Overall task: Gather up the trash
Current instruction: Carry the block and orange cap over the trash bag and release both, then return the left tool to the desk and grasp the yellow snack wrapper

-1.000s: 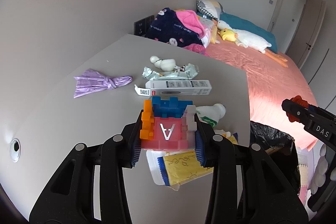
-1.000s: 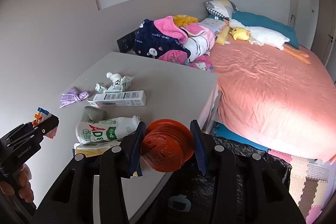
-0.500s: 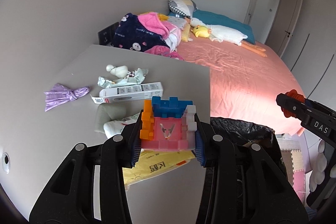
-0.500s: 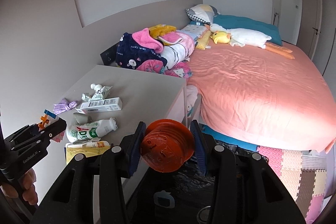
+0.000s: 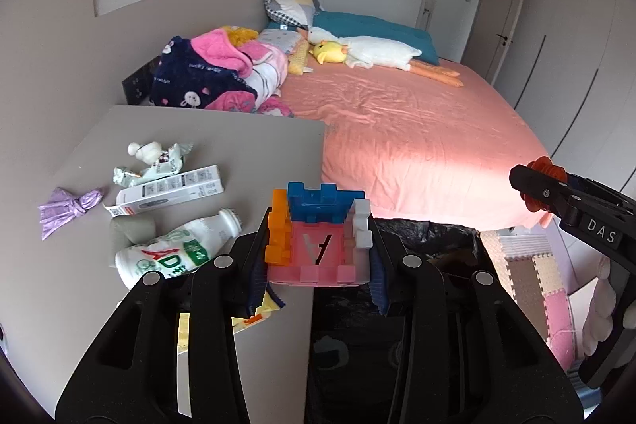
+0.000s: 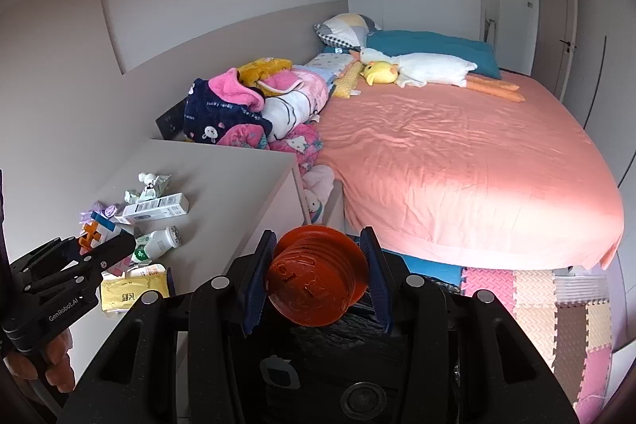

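My left gripper point(image 5: 316, 253) is shut on a toy block piece point(image 5: 318, 237) of pink, blue, orange and white bricks marked "A", held over the table's right edge beside the black trash bag point(image 5: 421, 237). My right gripper point(image 6: 316, 281) is shut on an orange ribbed plastic piece point(image 6: 314, 283), held above the black bag point(image 6: 342, 320). The right gripper also shows at the right of the left wrist view point(image 5: 532, 185); the left one shows at lower left of the right wrist view point(image 6: 107, 245).
On the grey table point(image 5: 222, 142) lie a white milk bottle point(image 5: 175, 253), a white carton point(image 5: 171, 189), a crumpled wrapper point(image 5: 155, 165), a purple wrapper point(image 5: 67, 209) and a yellow packet point(image 6: 131, 291). A pink bed point(image 5: 417, 142) lies beyond. Foam mats point(image 6: 556, 289) cover the floor.
Both grippers have pulled back and swung right, away from the table toward the black bag. Each still holds its object.
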A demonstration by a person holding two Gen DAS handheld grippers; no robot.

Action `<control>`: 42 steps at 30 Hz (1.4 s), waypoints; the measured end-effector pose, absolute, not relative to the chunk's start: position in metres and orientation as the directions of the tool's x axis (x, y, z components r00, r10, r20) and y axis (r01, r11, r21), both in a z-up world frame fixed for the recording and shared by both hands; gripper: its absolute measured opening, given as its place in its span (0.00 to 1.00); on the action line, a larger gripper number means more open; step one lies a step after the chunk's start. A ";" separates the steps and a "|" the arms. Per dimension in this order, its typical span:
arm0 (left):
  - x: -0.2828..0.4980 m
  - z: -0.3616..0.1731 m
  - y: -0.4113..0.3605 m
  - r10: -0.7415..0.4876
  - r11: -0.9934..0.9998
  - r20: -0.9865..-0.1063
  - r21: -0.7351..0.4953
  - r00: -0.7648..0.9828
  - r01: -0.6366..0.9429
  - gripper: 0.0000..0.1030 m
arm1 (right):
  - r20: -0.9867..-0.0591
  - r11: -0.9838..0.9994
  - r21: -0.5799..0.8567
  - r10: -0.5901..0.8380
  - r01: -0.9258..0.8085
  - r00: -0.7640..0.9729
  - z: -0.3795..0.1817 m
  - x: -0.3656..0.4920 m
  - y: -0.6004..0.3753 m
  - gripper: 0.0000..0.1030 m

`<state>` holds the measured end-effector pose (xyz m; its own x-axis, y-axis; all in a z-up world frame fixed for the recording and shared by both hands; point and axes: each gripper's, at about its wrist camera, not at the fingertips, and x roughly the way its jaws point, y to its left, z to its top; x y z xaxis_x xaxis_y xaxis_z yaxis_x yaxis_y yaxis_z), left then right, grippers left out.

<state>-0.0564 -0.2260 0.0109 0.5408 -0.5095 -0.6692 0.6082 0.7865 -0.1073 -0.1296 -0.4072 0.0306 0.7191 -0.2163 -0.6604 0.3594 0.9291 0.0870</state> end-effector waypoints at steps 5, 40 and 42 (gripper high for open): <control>-0.066 0.011 -0.246 -0.543 0.746 -0.668 -0.107 0.508 0.657 0.39 | -0.652 0.913 0.086 -0.250 0.398 0.715 0.035 -0.143 -0.420 0.44; -0.075 -0.009 -0.278 -0.528 0.667 -0.741 -0.059 0.415 0.743 0.94 | -0.573 0.846 0.163 -0.338 0.508 0.747 0.058 -0.168 -0.454 0.81; -0.074 -0.009 -0.275 -0.523 0.671 -0.743 -0.058 0.417 0.739 0.94 | -0.577 0.852 0.164 -0.327 0.498 0.749 0.056 -0.163 -0.452 0.81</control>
